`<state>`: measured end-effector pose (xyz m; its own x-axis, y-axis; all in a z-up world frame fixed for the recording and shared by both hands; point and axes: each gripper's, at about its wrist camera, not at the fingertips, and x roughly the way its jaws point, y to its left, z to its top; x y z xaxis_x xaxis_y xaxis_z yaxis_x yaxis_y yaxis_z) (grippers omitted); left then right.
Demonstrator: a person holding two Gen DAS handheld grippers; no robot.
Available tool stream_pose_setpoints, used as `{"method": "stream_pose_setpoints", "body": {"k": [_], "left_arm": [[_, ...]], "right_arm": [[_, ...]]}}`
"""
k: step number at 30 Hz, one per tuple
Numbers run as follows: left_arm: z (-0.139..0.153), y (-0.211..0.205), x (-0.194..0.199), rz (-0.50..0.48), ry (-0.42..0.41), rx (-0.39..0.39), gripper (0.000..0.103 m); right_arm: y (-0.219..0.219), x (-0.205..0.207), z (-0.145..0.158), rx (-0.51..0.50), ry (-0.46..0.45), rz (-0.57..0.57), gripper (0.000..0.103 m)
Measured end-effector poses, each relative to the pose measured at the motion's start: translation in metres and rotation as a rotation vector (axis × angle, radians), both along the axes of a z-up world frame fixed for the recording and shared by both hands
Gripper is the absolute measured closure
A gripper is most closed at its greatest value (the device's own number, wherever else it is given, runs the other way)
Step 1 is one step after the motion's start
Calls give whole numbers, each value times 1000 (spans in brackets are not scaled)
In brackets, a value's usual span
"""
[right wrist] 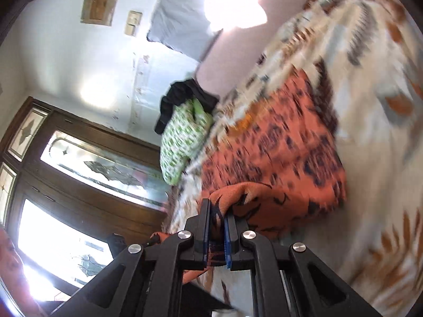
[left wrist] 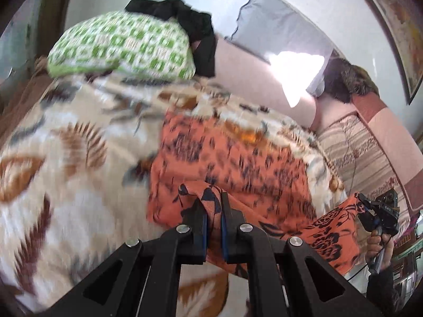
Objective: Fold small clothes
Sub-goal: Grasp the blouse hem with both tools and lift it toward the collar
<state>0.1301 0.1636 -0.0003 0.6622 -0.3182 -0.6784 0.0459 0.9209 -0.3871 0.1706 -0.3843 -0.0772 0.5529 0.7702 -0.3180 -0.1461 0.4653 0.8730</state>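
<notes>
The orange patterned garment [left wrist: 232,158] is spread on the blanket-covered bed [left wrist: 66,158], one near corner clamped in each of the left tongs [left wrist: 213,208] and right tongs [right wrist: 217,216] — a fold seemingly just begun, nothing yet finished.

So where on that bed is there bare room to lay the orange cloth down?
Open blanket lies left of the orange cloth, below the green pillow. The far end is crowded: pillow with black garment. Left gripper and right gripper both pinch the cloth.
</notes>
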Motion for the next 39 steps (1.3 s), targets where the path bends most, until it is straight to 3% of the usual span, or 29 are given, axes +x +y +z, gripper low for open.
{"method": "stream_pose_setpoints", "body": {"k": [3, 6, 7, 8, 9, 10, 11, 12, 14, 16, 18, 21, 24, 26, 27, 28, 29, 30, 32, 35, 39], "left_arm": [[14, 0, 62, 10, -48, 15, 95], [-8, -5, 134, 30, -34, 48, 92], [-22, -6, 153, 51, -32, 63, 89], [-40, -7, 175, 69, -21, 98, 71], [-65, -7, 199, 90, 26, 164, 53], [-82, -3, 210, 148, 85, 209, 53], [-98, 4, 215, 194, 133, 226, 53], [-112, 12, 212, 217, 166, 215, 53], [-120, 20, 199, 232, 184, 232, 53], [-117, 26, 175, 195, 169, 248, 53], [-116, 28, 155, 168, 171, 232, 38], [-119, 21, 133, 126, 183, 211, 32], [-137, 5, 132, 74, 247, 213, 30], [-150, -2, 134, 90, 266, 229, 30], [-149, -4, 134, 95, 256, 244, 37], [-147, -6, 137, 85, 265, 245, 49], [-144, -7, 139, 78, 276, 226, 75], [-140, -10, 143, 78, 292, 231, 84], [-128, -15, 147, 83, 291, 262, 91], [-98, -15, 137, 101, 245, 235, 92], [-59, -18, 89, 61, 183, 221, 92]], "right_arm": [[-3, 65, 15, -17, -40, -34, 94], [-3, 135, 8, -53, -11, -63, 93], [-1, 153, -1, -83, 11, -67, 90], [-1, 174, -18, -136, 62, -85, 90], [0, 187, -33, -173, 99, -96, 76], [2, 197, -54, -229, 152, -102, 30], [3, 198, -66, -272, 190, -130, 11], [2, 193, -71, -274, 187, -143, 8], [-4, 177, -69, -263, 143, -166, 8], [-12, 160, -61, -328, 119, -195, 8], [-18, 142, -65, -337, 145, -182, 8], [-7, 119, -85, -352, 218, -90, 8], [18, 109, -101, -423, 230, -4, 10], [34, 112, -104, -475, 223, 25, 14], [37, 115, -105, -500, 240, 24, 23], [40, 118, -104, -511, 251, 24, 39], [41, 121, -104, -487, 267, 50, 57], [41, 122, -104, -472, 287, 60, 82], [48, 124, -94, -510, 285, 63, 82], [45, 118, -67, -449, 252, 26, 83], [45, 86, -27, -470, 197, 52, 83]]}}
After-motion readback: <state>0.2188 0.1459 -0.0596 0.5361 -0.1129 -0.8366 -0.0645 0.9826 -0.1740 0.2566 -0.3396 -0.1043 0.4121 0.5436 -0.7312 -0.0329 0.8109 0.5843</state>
